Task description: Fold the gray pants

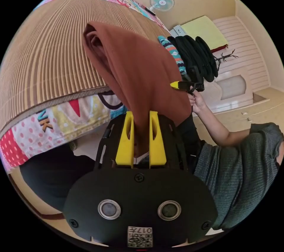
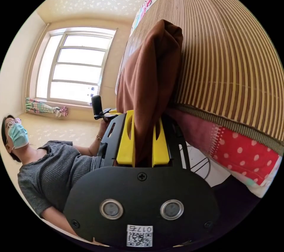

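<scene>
Two yellow jaws of the left gripper (image 1: 140, 139) show in the left gripper view, and they are pressed on a hanging fold of soft brown cloth garment (image 1: 139, 74), pinching it between them. No gray pants are visible; the cloth in the jaws looks brown, so I cannot tell if it is the task's thing. The garment hangs in front of a bed covered by a ribbed bamboo mat (image 1: 50, 47), with a colourful patchwork sheet (image 1: 59, 118) under the mat. At the garment's far edge the other gripper, the right gripper (image 1: 177, 85), is seen in the person's hand (image 1: 196, 101).

In the right gripper view the right gripper's own yellow jaws also pinch the brown garment, which hangs in deep folds beside the mat's edge.

I judge the cloth light, limp and not slippery: it drapes and bunches easily. A good hold is at two corners of one edge, kept well apart, so it hangs flat.
</scene>
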`<move>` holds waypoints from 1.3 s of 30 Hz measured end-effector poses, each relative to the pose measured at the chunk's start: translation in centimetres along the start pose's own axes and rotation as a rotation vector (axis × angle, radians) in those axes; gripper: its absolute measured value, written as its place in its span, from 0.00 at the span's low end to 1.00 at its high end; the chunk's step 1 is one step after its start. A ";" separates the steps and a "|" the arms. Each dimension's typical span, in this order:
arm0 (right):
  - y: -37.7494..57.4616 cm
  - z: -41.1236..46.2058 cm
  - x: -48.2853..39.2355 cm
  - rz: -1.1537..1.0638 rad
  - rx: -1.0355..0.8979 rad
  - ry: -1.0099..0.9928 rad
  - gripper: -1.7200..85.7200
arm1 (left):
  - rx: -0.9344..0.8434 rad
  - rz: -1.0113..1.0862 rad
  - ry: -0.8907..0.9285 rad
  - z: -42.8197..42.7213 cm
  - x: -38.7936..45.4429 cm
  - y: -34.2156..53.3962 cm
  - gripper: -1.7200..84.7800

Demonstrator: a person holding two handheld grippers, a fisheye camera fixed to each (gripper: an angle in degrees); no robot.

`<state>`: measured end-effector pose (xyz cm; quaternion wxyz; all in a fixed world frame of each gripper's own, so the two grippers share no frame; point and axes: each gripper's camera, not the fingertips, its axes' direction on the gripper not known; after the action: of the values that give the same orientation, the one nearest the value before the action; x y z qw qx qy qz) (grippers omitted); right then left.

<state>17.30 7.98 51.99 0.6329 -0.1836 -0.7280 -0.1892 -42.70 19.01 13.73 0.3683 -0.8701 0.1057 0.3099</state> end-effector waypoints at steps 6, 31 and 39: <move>-8.8 10.3 -0.8 0.172 0.024 -0.154 0.11 | 0.328 -0.302 -0.170 -16.0 -12.0 1.0 0.12; -31.3 53.7 -19.2 -0.103 -0.209 0.025 0.12 | 0.774 -0.936 -0.118 -27.3 -26.6 37.2 0.13; -25.4 48.2 -19.2 -0.387 -0.633 -0.175 0.10 | 0.728 -0.810 -0.154 -28.4 -24.0 36.2 0.13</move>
<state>-34.09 10.10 25.70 0.4331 -0.2444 -0.7060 -0.5042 -63.34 -27.71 22.92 0.7420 -0.6324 -0.1646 0.1494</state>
